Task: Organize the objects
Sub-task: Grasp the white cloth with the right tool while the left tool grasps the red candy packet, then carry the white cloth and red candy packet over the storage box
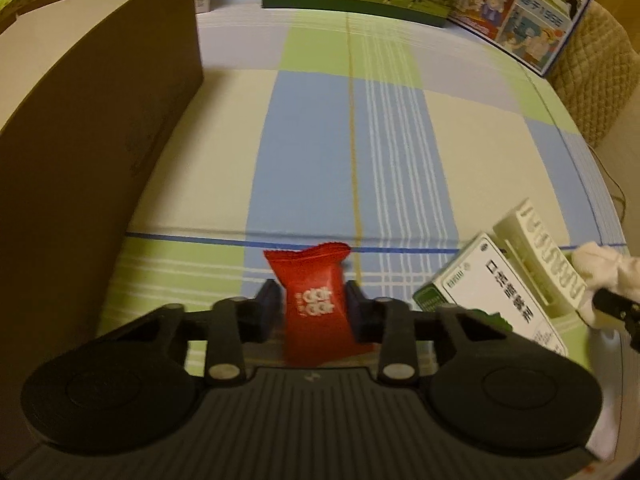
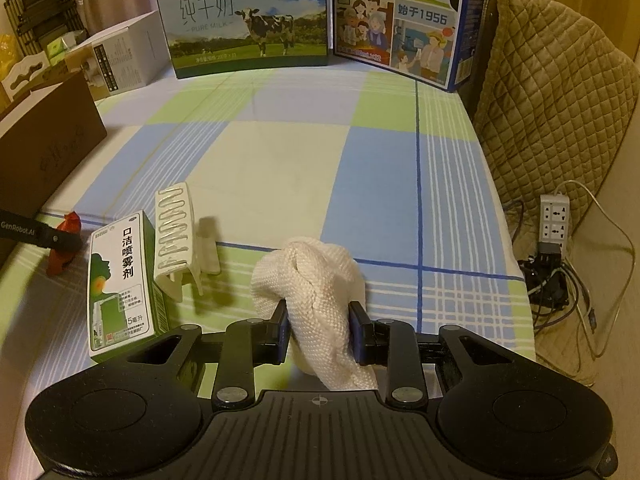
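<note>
We count: one red snack packet (image 1: 314,304), one white woven cloth (image 2: 316,300), one green-white spray box (image 2: 122,284), one white plastic rack (image 2: 176,232), two milk cartons (image 2: 248,20), one brown box (image 1: 100,128), one power strip (image 2: 554,216).

The lower end of a red packet (image 1: 314,304) drops out of sight behind the left gripper (image 1: 314,308), its white print blurred. At 3 o'clock, the frame edge cuts off a white woven cloth (image 1: 600,268). In the right wrist view, a black gripper finger (image 2: 40,234) at 9 o'clock covers most of the packet; the spray box's (image 2: 120,280) small print is illegible.
</note>
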